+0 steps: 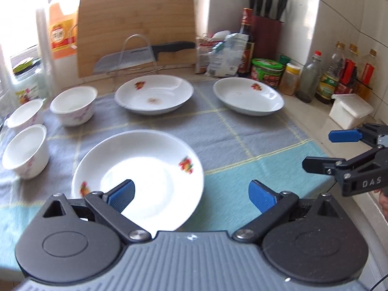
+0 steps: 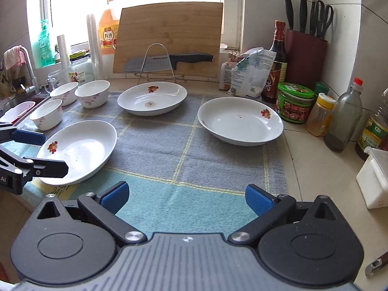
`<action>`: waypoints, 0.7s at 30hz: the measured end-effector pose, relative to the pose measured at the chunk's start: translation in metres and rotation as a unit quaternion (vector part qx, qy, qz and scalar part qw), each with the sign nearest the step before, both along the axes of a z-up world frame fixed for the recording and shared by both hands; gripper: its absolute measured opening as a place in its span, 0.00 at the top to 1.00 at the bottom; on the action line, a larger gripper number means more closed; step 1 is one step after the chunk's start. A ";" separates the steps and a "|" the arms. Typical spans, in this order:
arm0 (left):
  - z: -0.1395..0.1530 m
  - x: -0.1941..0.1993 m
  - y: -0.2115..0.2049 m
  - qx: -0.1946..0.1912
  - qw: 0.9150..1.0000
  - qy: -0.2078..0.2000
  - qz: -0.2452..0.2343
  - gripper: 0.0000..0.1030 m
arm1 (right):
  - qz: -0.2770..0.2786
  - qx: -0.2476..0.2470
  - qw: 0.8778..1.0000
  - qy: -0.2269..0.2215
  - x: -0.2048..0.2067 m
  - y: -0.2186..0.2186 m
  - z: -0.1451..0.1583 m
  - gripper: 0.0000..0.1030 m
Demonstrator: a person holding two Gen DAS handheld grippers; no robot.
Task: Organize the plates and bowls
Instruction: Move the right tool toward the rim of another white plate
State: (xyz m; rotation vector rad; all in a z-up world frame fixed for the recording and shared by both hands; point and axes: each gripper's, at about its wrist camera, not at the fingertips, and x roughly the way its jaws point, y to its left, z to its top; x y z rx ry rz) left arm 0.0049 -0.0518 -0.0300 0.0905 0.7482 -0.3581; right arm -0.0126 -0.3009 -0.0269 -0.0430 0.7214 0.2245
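We are lining up on the near plate (image 1: 138, 181), lying on the checked cloth (image 1: 242, 150) below our wide-open, empty left gripper (image 1: 191, 192), and should pinch its rim squarely while the right gripper (image 2: 185, 197), also wide, is hovering apart.

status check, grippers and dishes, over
Left gripper open over near plate. Right gripper open, empty, above cloth. Three plates, three bowls unstacked. Nothing in the way.

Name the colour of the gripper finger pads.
Blue pads, ribbed, on black arms; clearest in the right wrist view.
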 end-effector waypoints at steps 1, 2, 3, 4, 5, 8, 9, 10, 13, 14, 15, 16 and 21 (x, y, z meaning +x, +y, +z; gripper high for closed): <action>-0.002 -0.003 0.007 0.000 1.000 0.001 0.008 0.03 | 0.003 0.000 1.000 0.001 0.001 0.004 -0.001 0.00; -0.004 -0.005 0.013 0.000 1.000 0.002 0.014 0.03 | 0.006 0.001 1.000 0.001 0.002 0.009 -0.002 0.00; -0.006 -0.006 0.018 0.000 1.000 0.003 0.020 0.03 | 0.009 0.001 1.000 0.003 0.003 0.014 -0.003 0.00; -0.009 -0.008 0.024 0.000 1.000 0.007 0.027 0.03 | 0.009 0.001 1.000 0.006 0.005 0.018 -0.004 0.00; -0.010 -0.009 0.030 -0.001 0.999 0.010 0.032 0.03 | 0.009 0.002 1.000 0.008 0.007 0.023 -0.005 0.00; -0.018 -0.015 0.048 0.001 0.999 0.012 0.044 0.03 | 0.015 0.010 1.000 0.012 0.014 0.037 -0.007 0.00; -0.022 -0.016 0.053 0.006 0.999 0.015 0.048 0.03 | 0.016 0.010 1.000 0.014 0.016 0.042 -0.007 0.00; -0.026 -0.015 0.057 0.010 0.999 0.017 0.050 0.03 | 0.018 0.009 1.000 0.015 0.018 0.047 -0.007 0.00; -0.037 -0.014 0.066 0.022 0.999 0.023 0.043 0.03 | 0.024 0.007 0.999 0.021 0.023 0.060 -0.008 0.00; -0.040 -0.012 0.069 0.025 0.999 0.024 0.038 0.03 | 0.025 0.006 0.999 0.024 0.025 0.064 -0.009 0.00; -0.043 -0.011 0.071 0.027 0.999 0.024 0.035 0.03 | 0.026 0.003 0.999 0.026 0.027 0.067 -0.009 0.00; -0.045 -0.008 0.072 0.028 0.999 0.025 0.029 0.03 | 0.027 0.000 0.999 0.027 0.029 0.071 -0.009 0.00; -0.057 0.005 0.078 0.038 0.999 0.026 0.004 0.03 | 0.027 -0.010 0.999 0.039 0.037 0.089 -0.011 0.00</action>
